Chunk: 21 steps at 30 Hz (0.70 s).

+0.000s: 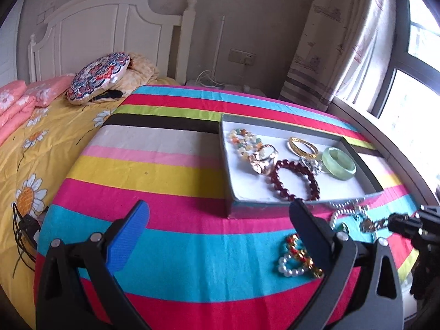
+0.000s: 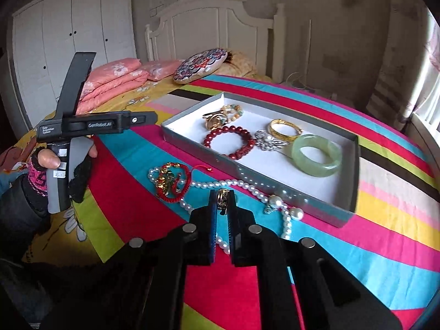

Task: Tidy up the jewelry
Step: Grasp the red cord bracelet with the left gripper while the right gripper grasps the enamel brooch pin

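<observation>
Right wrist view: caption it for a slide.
Right tool shut on a small metallic ring above pearls, beside the jewelry tray.

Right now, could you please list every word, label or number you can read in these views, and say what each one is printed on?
"GenRobot.AI": white print on the black body of the left gripper, right wrist view.
Three small white lines at that body's left end: too small to read.
Handwritten white sticker on the grey handle: too blurred to read.
Jewelry, tray and striped cloth: no text seen.
</observation>
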### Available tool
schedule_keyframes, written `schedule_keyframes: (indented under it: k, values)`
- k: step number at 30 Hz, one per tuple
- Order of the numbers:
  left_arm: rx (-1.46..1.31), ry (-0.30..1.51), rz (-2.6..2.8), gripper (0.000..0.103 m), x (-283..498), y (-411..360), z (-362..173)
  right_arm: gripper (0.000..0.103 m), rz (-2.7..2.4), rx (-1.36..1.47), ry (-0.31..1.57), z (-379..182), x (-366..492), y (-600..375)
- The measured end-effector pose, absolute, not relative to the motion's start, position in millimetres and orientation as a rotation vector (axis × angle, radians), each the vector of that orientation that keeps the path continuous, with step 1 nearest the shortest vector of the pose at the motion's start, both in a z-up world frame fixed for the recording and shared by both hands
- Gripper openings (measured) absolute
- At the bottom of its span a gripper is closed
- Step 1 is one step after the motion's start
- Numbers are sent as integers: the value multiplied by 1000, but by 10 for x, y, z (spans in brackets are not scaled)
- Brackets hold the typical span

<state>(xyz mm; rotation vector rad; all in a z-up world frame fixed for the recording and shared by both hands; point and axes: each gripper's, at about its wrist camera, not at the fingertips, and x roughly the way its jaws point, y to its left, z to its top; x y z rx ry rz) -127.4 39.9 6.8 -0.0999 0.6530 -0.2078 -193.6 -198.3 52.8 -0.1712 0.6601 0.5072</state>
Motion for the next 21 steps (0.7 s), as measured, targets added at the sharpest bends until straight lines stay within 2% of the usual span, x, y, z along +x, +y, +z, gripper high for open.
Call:
schedule_keyframes:
  k: [7, 10, 12, 15, 21]
  values:
    - [107, 704, -329, 99, -1573, -144, 6, 8, 353, -268, 565, 461, -2158, -2147]
    - [106, 730, -350, 93, -1497, -238, -10, 8, 341, -269, 565, 434, -2157, -2188]
    - [75, 765, -388, 84, -1410, -275, -33, 8, 333, -274, 552, 438, -2173, -2199]
    - [79, 807, -406, 80, -1319, -356, -95, 8, 335, -270, 544, 433, -2182, -2200]
    - [118, 827, -403, 80, -1294, -511, -140, 8, 348, -252, 558, 358, -2186, -2176]
